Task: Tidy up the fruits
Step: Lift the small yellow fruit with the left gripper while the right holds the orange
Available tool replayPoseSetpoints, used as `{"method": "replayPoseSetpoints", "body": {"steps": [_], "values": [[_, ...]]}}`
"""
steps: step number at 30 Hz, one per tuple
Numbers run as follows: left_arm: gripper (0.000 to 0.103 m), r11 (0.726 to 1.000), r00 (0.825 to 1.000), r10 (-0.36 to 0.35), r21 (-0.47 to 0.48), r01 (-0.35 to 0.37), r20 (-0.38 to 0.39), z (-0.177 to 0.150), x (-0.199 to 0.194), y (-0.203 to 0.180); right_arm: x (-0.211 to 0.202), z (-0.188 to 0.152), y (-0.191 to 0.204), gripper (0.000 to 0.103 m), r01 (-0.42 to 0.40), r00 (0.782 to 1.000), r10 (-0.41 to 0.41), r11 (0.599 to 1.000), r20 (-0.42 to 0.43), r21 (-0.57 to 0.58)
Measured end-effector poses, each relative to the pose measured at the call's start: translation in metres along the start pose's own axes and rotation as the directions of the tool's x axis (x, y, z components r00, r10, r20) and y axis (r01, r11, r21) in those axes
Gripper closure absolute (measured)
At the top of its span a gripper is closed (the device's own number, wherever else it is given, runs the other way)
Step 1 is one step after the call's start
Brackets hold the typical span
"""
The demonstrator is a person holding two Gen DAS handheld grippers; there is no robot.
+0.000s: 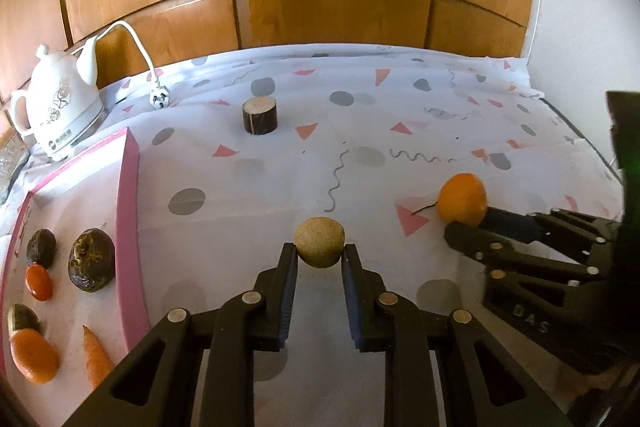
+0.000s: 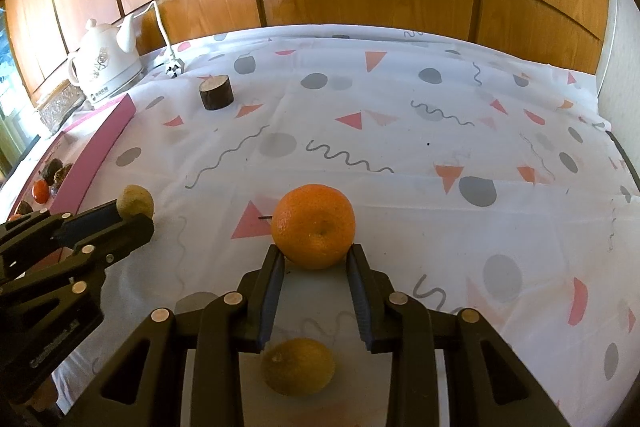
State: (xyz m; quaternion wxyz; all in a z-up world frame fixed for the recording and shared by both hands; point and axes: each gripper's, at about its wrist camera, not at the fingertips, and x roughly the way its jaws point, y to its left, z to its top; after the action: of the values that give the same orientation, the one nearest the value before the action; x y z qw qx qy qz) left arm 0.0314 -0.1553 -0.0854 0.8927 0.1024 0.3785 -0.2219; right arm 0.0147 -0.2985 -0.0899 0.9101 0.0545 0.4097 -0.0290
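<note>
The left tongs (image 1: 320, 251) pinch a small tan round fruit (image 1: 319, 242) at their tips, just above the patterned surface (image 1: 360, 147). The right tongs (image 2: 315, 255) pinch an orange (image 2: 313, 226), with a yellowish fruit (image 2: 298, 366) lying beneath them. At far left, the pink-rimmed tray (image 1: 128, 211) holds several fruits

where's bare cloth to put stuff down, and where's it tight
Free: the wide stretch of tablecloth right of the wood block and beyond the orange. Crowded: the pink tray, full of produce, and the near edge, where a yellowish fruit lies under the right tool.
</note>
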Motion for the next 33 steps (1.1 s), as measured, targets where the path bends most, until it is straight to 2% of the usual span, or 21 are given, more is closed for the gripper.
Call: {"method": "replayPoseSetpoints", "body": {"steps": [6,15,21,25,33], "values": [[0.081,0.999,0.999,-0.032,-0.019,0.032,0.012,0.001,-0.011,0.002,0.000,-0.001,0.002,0.070,0.012,1.000,-0.011,1.000,0.011,-0.013],[0.081,0.990,0.996,-0.087,-0.114,0.089,0.024,0.005,-0.025,0.020,-0.001,-0.002,0.002,0.070,0.012,1.000,-0.012,1.000,0.018,-0.013],[0.081,0.982,0.995,-0.090,-0.160,0.096,0.042,0.008,-0.039,0.035,-0.001,-0.002,0.001,0.070,0.007,1.000,-0.006,1.000,0.024,-0.008],[0.081,0.974,0.995,-0.074,-0.211,0.087,0.069,0.012,-0.054,0.056,-0.002,-0.003,0.000,0.070,0.003,1.000,-0.003,1.000,0.028,-0.006],[0.081,0.943,0.996,0.017,-0.333,0.013,0.088,0.003,-0.078,0.117,-0.002,-0.003,0.000,0.070,-0.003,0.999,0.003,1.000,0.035,0.000]]}}
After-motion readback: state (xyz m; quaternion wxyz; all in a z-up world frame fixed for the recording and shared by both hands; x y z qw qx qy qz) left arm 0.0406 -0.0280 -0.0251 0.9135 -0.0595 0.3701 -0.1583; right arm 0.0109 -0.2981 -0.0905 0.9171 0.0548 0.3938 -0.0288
